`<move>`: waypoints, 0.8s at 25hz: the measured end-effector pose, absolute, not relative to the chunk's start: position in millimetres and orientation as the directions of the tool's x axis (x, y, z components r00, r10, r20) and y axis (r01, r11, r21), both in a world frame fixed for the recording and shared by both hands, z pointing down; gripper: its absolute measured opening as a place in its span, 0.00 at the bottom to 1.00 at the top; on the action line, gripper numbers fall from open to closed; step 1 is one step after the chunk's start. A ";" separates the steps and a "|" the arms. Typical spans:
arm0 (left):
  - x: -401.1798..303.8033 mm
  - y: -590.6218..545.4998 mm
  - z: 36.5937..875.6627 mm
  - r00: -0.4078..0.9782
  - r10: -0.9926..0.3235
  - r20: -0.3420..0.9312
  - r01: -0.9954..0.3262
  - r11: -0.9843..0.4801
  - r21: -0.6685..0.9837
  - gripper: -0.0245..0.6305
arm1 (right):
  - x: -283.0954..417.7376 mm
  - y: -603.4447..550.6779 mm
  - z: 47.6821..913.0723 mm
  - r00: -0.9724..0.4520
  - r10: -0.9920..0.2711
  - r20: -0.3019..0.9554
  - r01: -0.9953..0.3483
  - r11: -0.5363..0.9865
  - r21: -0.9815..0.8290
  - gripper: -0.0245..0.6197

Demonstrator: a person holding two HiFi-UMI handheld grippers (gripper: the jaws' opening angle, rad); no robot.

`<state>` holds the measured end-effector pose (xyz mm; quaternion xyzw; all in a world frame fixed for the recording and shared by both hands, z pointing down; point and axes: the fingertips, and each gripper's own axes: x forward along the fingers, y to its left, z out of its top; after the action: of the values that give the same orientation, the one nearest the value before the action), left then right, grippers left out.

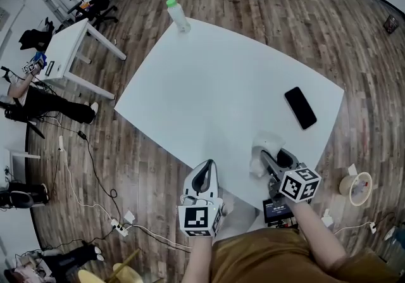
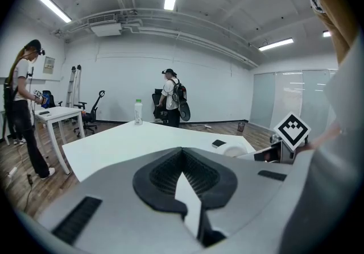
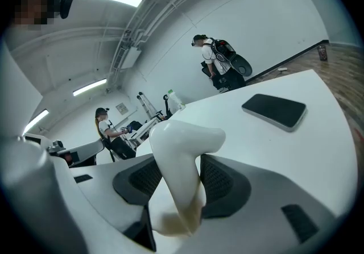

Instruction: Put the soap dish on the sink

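Wood-floored room, white surface point(image 1: 209, 79) at centre. Nearest, lower centre of frame: left claw point(image 1: 205, 171) shut and empty, at the near edge. Just right of it: right claw point(image 1: 272, 160) clamped on white soap dish point(image 1: 264, 147), at the surface's near right edge, contact with it unclear. Beyond, right of centre: black phone point(image 1: 300, 107) lying flat. Farthest, upper left, on the far corner: green-capped bottle point(image 1: 178, 14), upright.

You have no word or number here that can be read. The white marker cubes point(image 1: 201, 220) on your left gripper point(image 1: 205, 171) and right gripper point(image 1: 271, 160) carry only black-and-white square patterns. The small dark screen point(image 1: 277, 209) near your right wrist shows pale characters too small to read.
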<state>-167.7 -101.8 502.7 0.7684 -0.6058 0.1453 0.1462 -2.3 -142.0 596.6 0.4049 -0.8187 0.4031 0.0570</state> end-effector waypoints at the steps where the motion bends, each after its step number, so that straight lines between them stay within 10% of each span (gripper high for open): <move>1: -167.6 -102.2 503.4 0.226 -0.888 0.401 -0.973 -0.225 0.049 0.05 | -1.1 -142.6 598.6 -0.661 -0.619 0.423 -0.711 0.336 -0.618 0.37; 20: -170.5 -115.5 513.0 0.253 -0.873 0.417 -0.966 -0.250 0.062 0.05 | 4.8 -160.7 621.7 -0.565 -0.634 0.528 -0.820 0.361 -0.443 0.27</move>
<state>-170.5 -115.5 513.0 0.7761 -0.5924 0.1506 0.1550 4.8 -160.7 621.7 0.4467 -0.8139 0.3462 0.1346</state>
